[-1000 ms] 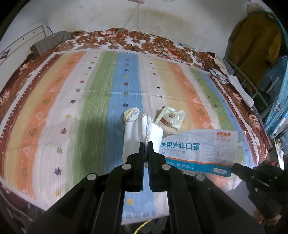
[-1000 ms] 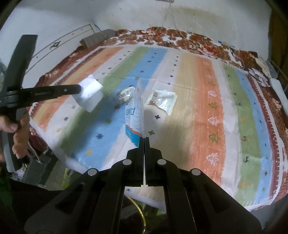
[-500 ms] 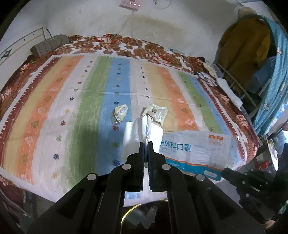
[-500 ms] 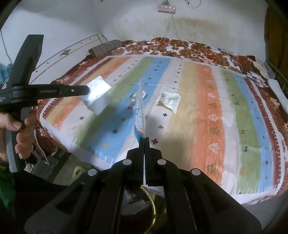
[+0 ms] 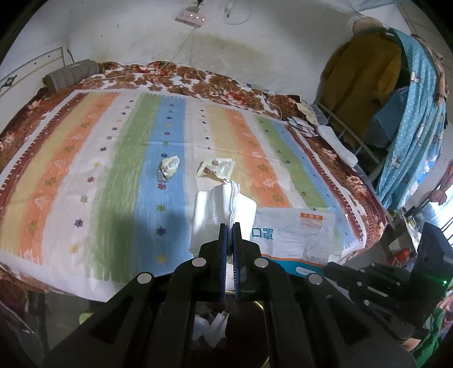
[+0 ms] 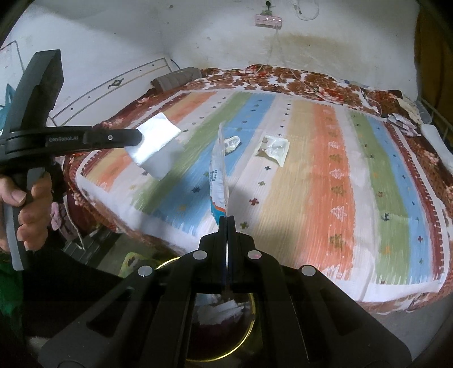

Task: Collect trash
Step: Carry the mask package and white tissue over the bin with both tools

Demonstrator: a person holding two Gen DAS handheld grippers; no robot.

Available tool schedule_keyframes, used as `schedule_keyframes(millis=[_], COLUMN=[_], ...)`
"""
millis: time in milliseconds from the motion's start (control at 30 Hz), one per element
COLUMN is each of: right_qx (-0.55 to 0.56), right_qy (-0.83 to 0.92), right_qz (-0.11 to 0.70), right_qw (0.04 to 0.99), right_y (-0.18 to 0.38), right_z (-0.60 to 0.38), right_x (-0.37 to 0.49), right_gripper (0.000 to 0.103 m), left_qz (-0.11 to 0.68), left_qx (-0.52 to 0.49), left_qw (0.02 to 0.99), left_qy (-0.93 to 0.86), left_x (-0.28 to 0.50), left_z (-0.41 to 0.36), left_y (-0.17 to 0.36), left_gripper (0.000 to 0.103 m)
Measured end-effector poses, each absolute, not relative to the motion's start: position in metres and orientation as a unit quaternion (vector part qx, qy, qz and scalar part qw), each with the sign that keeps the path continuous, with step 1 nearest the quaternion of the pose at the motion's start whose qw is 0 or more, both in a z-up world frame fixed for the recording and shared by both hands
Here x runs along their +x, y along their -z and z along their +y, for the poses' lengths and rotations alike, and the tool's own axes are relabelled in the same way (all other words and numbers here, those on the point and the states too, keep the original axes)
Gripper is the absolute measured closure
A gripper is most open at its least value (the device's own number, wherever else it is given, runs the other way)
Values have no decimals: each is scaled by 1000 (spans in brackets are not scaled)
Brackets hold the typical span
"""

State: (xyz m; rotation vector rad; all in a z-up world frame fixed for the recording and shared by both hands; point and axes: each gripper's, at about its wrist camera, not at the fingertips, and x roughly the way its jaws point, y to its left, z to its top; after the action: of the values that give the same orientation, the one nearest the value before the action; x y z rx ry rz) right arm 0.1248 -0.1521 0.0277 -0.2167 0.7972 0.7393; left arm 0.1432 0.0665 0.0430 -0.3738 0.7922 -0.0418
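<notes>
My left gripper (image 5: 230, 226) is shut on a folded white tissue (image 5: 219, 211), held in the air off the bed's near edge; it also shows in the right wrist view (image 6: 155, 144). My right gripper (image 6: 227, 219) is shut on a flat white-and-blue mask package (image 6: 218, 169), seen edge-on; the left wrist view shows its face (image 5: 297, 236). Both hang above a round gold-rimmed bin (image 6: 249, 328) with white trash inside (image 5: 211, 328). A crumpled wrapper (image 5: 168, 168) and a clear snack packet (image 5: 216, 168) lie on the striped bedspread (image 5: 85, 175).
The bed fills both views, with a grey roll (image 5: 70, 75) at its far left corner. A rack with hanging clothes (image 5: 396, 93) stands to the right. A power strip (image 6: 268, 21) hangs on the wall behind.
Both grippers have pulled back from the bed with their trash, and the bin has come into view beneath them. The wrapper and packet stay on the bed.
</notes>
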Motion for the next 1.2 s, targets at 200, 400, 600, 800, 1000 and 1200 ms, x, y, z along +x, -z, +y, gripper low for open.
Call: schedule_keyframes(millis=[200,400,600,800,1000,1200], right_qx=[-96,-94,-104,-119,-121,-130], right_qy=[-358,-359,-359,-351,-351,-336], right_qz=[385,392,409,443,485,517], right_qw=[846,841,832,816,792,776], right_y=[-22,-17,-5,13,31,47], right_z=[-168,-176,-177,-175,-172,-166], right_x=[101,82,61,46,41,44], right_gripper=[103,103,103,103,103,103], left_qz=[382,390,412,434,477,505], left_qx=[-183,-190,-191,-189,-197,-206], left_qw=[906,901,891,881,856,838], left_qy=[24,27,25,15,2,-18], left_x=[125,110,97,85,82,81], left_z=[57,48,35,23,14,15], left_y=[-38,-28,-13,4,30,48], left_gripper=[100,100,100,100,100,100])
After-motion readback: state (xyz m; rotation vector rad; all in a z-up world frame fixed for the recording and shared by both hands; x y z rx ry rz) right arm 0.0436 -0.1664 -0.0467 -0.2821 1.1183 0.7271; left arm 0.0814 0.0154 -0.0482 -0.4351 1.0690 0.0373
